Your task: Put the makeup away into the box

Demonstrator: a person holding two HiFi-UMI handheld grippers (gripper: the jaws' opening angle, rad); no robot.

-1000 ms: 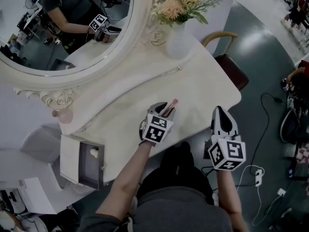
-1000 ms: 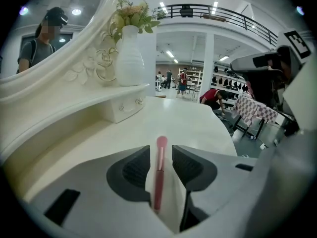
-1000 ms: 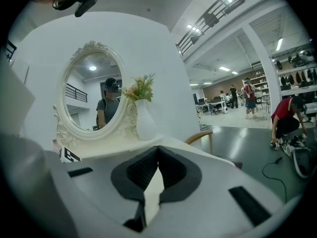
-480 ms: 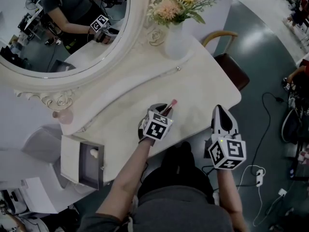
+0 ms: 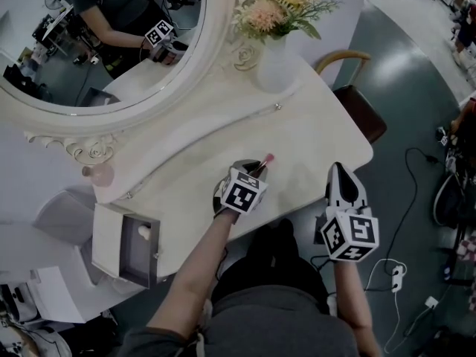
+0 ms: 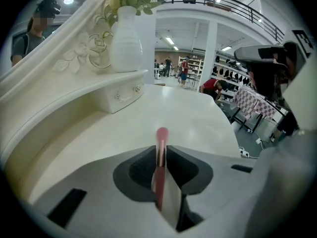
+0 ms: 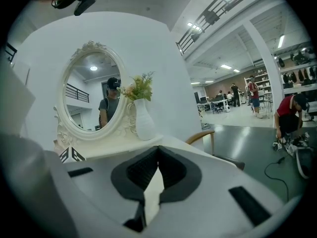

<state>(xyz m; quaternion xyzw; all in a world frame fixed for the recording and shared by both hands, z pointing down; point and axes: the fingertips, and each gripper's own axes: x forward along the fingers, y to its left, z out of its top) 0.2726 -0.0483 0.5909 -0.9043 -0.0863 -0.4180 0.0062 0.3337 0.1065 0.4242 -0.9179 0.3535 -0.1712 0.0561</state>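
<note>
Looking down, I see my left gripper (image 5: 255,172) over the near edge of the white table (image 5: 312,125). Its jaws have just been closing and now pinch a slim pink makeup stick (image 5: 265,160) from both sides, with the pink tip poking out past the fingertips toward the far side. My right gripper (image 5: 340,173) hangs just off the table's near right edge, jaws together with nothing between them. The open box (image 5: 110,238) sits well apart, at the near left.

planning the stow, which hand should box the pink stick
Left: the left tongs have just been closing on the pink stick between them; box on that side; right tongs shut, empty.
</note>
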